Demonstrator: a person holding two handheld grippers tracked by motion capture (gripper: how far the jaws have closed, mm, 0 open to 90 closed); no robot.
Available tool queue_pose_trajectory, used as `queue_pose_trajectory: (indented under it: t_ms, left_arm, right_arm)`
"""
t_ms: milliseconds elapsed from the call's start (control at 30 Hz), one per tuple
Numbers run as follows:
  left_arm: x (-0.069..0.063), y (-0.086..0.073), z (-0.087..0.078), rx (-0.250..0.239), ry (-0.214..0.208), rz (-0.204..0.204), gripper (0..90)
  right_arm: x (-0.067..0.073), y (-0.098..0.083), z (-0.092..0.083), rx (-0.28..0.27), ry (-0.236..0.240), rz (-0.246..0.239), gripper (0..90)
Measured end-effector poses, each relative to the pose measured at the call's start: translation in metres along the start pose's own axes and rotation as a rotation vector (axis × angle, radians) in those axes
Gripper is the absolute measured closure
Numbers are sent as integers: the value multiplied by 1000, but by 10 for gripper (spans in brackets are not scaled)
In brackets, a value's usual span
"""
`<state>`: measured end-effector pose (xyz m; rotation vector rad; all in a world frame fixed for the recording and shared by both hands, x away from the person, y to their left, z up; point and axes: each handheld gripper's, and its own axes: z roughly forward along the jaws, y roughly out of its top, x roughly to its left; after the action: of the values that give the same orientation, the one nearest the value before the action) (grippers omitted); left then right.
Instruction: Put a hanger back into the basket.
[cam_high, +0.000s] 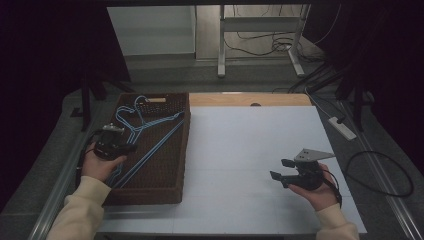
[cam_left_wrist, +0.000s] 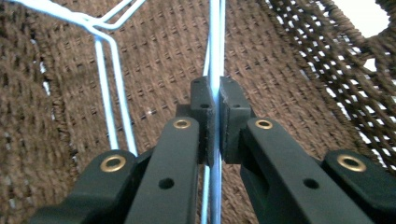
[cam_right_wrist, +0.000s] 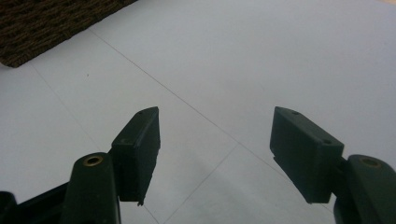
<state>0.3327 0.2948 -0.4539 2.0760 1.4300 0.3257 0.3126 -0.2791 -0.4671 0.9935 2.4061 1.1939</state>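
Left gripper view: I have my left gripper (cam_left_wrist: 214, 122) clamped tight on a blue wire hanger (cam_left_wrist: 215, 56) inside the brown woven basket (cam_high: 165, 165), far left. Light, springy, slick wire; grip mid-rod. My right gripper (cam_right_wrist: 215, 154) gapes wide, holding nothing.

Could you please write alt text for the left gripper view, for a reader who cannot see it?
The left gripper is shut on a light blue wire hanger, its two black jaws pinching the thin wire. Behind them lies the brown woven basket, with another bend of blue wire lying to the left.
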Motion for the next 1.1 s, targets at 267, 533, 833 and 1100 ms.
queue_pose_trajectory:
  t_ms: [267,533,833,1100]
  left_arm:
    - [6,0,5,20,78,-24,684]
    - [-6,1,-20,-149,66,73,562]
    - [-35,-1,-58,-309,-56,156,453]
    - [-60,-13,-71,-356,-117,199,418]
  right_arm:
    - [0,0,1,7,7,-3,342]
    - [0,-2,1,10,7,-2,342]
    - [1,-2,-2,0,-1,0,340]
    - [2,-5,-4,-22,-5,12,341]
